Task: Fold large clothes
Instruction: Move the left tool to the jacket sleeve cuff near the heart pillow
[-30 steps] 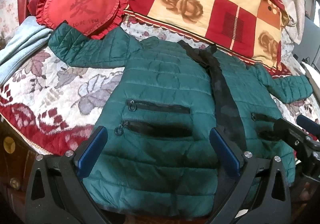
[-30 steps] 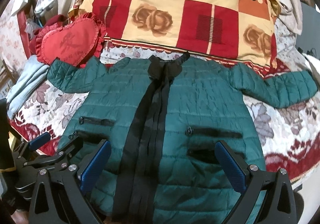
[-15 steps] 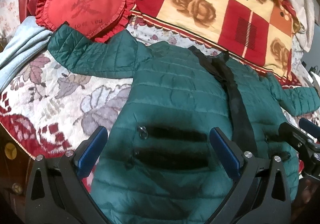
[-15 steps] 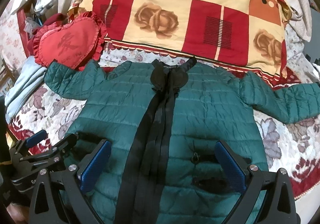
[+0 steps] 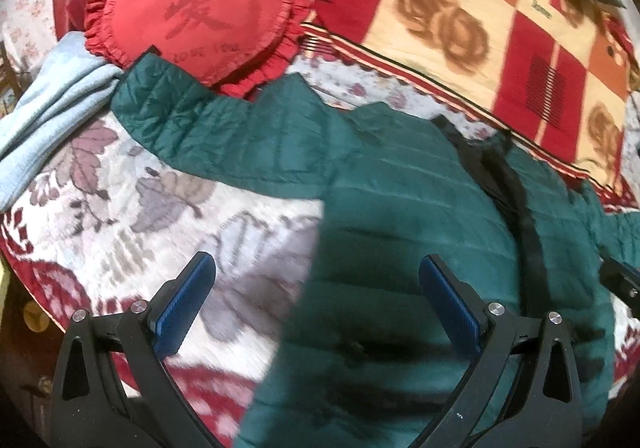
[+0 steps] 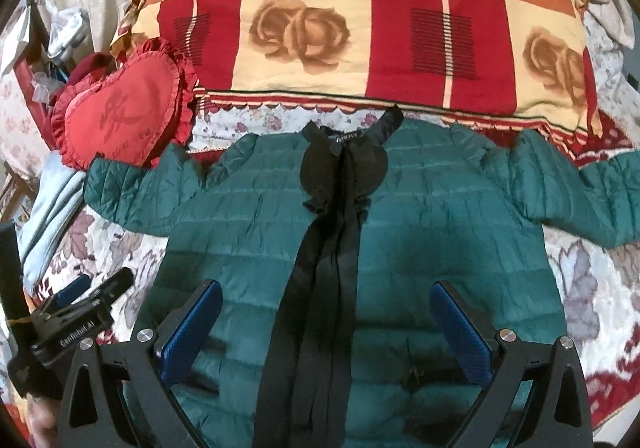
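Note:
A dark green quilted jacket [image 6: 440, 240] with a black zipper band [image 6: 320, 288] lies flat, front up, on the bed, sleeves spread out. In the left wrist view the jacket [image 5: 400, 228] fills the right half, its left sleeve [image 5: 208, 131] reaching toward the heart cushion. My left gripper [image 5: 316, 304] is open and empty above the jacket's left side edge. My right gripper [image 6: 326, 328] is open and empty over the jacket's middle, straddling the zipper band. The left gripper also shows in the right wrist view [image 6: 92, 296] at the lower left.
A red heart-shaped cushion [image 5: 200, 15] and a light blue folded cloth [image 5: 52, 95] lie at the left. A red and cream checked quilt [image 6: 360, 27] lies behind the collar. The floral bedspread [image 5: 120, 215] surrounds the jacket.
Both grippers have moved forward up the jacket, away from the hem. The left gripper has also shifted left, so its left finger now hangs over the bedspread.

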A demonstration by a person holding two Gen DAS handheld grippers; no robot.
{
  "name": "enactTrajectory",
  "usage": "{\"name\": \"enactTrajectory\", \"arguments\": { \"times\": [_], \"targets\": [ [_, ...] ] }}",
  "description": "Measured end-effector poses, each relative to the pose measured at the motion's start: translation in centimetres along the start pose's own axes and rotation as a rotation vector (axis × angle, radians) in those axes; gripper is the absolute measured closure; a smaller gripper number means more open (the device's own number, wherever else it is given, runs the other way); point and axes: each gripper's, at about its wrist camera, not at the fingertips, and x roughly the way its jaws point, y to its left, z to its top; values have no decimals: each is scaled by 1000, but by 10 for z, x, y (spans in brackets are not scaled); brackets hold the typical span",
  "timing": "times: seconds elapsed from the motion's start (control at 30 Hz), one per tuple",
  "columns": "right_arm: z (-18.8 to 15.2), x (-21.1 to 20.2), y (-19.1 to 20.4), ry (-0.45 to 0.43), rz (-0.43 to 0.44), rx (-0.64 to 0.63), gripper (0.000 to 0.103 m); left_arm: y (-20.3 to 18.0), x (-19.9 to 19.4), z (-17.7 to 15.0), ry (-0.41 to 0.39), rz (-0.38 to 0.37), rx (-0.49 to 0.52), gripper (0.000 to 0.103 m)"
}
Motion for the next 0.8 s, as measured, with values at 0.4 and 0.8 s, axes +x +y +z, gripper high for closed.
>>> {"name": "enactTrajectory", "arguments": {
  "times": [0.4, 0.8],
  "targets": [
    [22, 24, 12, 18, 4, -35, 1, 59, 31, 50, 24, 99, -75, 1],
    [16, 38, 26, 61, 36, -75, 1, 172, 97, 103, 6, 282, -243, 1]
  ]
}}
